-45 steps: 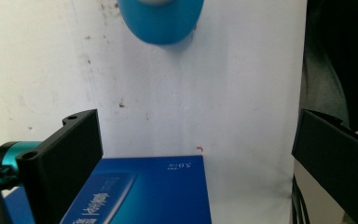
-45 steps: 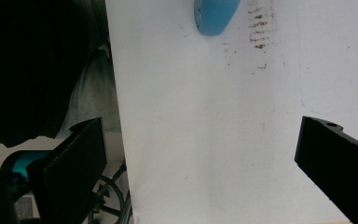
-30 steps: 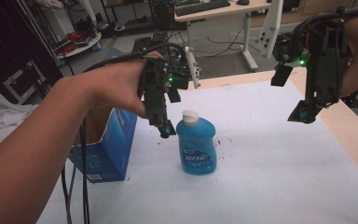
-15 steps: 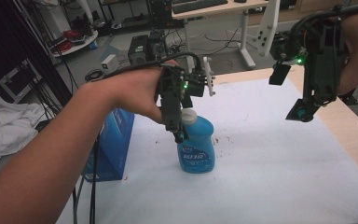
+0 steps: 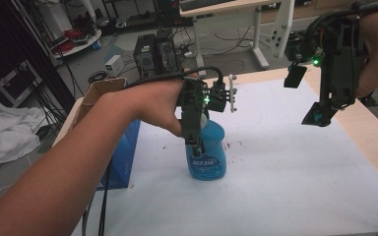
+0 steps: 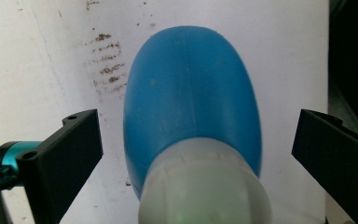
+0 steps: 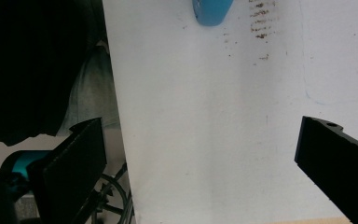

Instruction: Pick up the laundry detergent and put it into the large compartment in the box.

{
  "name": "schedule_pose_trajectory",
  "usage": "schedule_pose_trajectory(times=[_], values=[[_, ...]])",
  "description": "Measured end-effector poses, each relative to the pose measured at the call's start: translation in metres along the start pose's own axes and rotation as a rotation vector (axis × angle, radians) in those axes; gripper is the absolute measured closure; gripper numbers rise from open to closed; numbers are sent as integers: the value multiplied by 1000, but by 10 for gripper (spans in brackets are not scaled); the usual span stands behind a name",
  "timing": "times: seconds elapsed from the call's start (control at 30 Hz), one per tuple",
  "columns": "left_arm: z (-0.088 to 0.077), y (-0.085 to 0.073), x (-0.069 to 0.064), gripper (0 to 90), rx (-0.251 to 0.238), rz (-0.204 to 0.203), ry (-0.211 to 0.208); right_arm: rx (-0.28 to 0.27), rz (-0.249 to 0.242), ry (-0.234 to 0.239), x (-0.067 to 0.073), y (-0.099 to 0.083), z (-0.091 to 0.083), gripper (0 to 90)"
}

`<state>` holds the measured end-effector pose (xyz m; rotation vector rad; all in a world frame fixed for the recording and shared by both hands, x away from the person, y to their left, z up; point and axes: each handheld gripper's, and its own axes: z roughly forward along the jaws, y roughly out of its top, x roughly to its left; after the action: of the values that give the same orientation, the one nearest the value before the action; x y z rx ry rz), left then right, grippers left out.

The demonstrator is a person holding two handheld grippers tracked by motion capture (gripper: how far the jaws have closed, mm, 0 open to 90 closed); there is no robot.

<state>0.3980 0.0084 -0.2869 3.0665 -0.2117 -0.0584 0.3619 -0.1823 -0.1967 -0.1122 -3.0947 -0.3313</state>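
- Two black jaws of the left gripper [image 6: 193, 154] stand wide apart in the left gripper view, one on each side of the blue bottle [image 6: 191, 102], with a gap of white surface showing between each jaw and the bottle's sides.
- From the high view, the left gripper [image 5: 195, 143] points straight down over the top of the blue bottle [image 5: 207, 152], its body covering the bottle's neck, a green light glowing on its housing.
- Seen along the left gripper's jaws, the bottle's pale, translucent cap [image 6: 204, 186] sits low in the middle and the rounded blue body swells beyond it.
- That bottle stands upright on the white table top [image 5: 285, 162], near the middle of the table and just right of the blue carton [image 5: 123, 157] at the table's left edge.
- Brown specks [image 6: 106, 60] mark the white surface just beside the bottle.
- Over to the right, the right gripper [image 5: 317, 115] hangs in the air above the table's far right part, well apart from the bottle, tilted downward.
- Its jaws are also spread wide in the right gripper view [image 7: 193, 163], with nothing between them but the white table top; the bottle's blue base [image 7: 212, 11] peeks in at the top edge.
- Beyond the table lie a desk, computer cases and cables on the floor.
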Motion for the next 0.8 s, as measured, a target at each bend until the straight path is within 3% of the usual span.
schedule_pose_trajectory(times=[0.23,0.67,0.8], values=[[8,2,2,17,27,0,-2,2,-1,1,-1,2,2,15],[12,3,1,17,29,13,8,3,3,2,-1,1,4,15],[12,3,1,67,37,16,7,1,4,-3,-1,2,3,15]])
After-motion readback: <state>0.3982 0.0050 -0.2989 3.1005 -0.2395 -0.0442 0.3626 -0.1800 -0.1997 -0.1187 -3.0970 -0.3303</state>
